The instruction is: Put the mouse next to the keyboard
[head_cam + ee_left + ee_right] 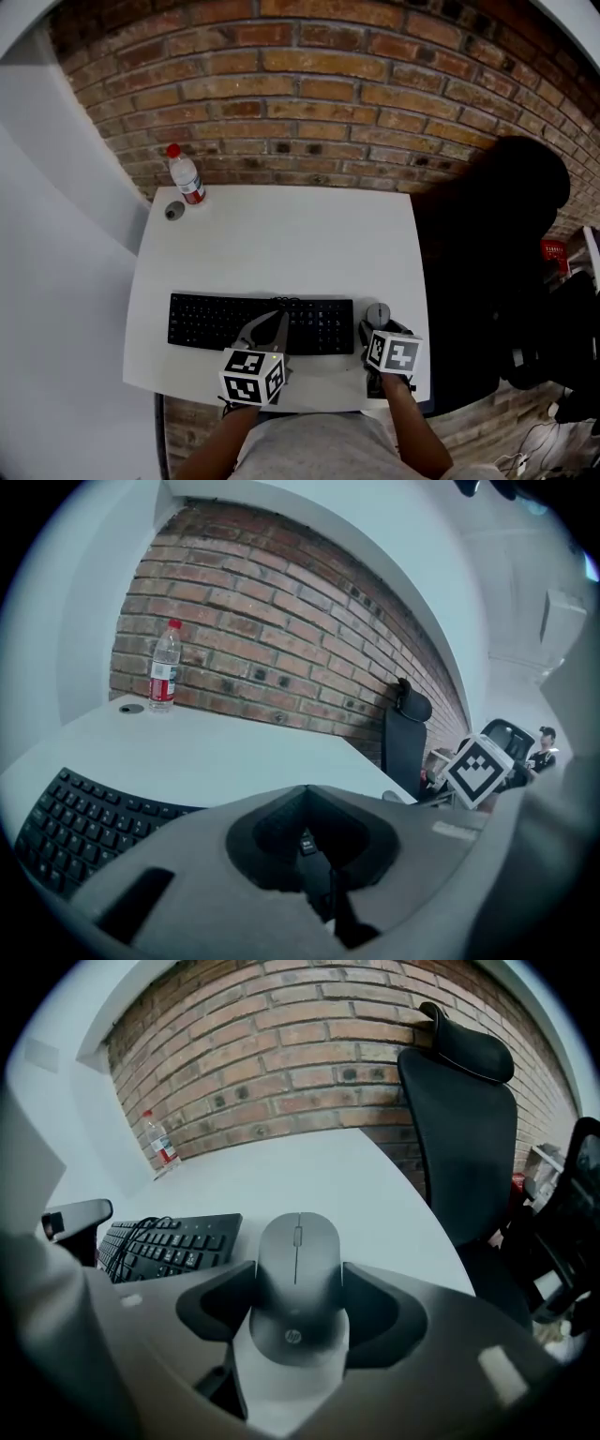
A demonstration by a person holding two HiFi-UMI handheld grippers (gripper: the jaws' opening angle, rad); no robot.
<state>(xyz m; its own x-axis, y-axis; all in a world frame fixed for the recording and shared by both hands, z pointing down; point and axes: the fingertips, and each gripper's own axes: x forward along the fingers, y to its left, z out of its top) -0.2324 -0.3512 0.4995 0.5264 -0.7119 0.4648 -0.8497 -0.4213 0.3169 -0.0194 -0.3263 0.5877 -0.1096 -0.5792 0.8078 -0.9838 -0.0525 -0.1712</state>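
Note:
A grey mouse (378, 314) (298, 1260) lies on the white table (281, 244), just right of the black keyboard (216, 321) (173, 1237). My right gripper (380, 330) (298, 1283) reaches over the table's front edge, and its two pads press against the mouse's sides. Over the keyboard's front middle hangs my left gripper (278, 321) (305, 794), jaws closed together with nothing between them. In the left gripper view the keyboard (66, 827) shows at lower left.
A water bottle (186, 174) (164, 667) with a red cap stands at the table's far left corner, with a small round grey object (174, 210) beside it. A black office chair (497, 262) (459, 1110) stands right of the table. A brick wall backs the table.

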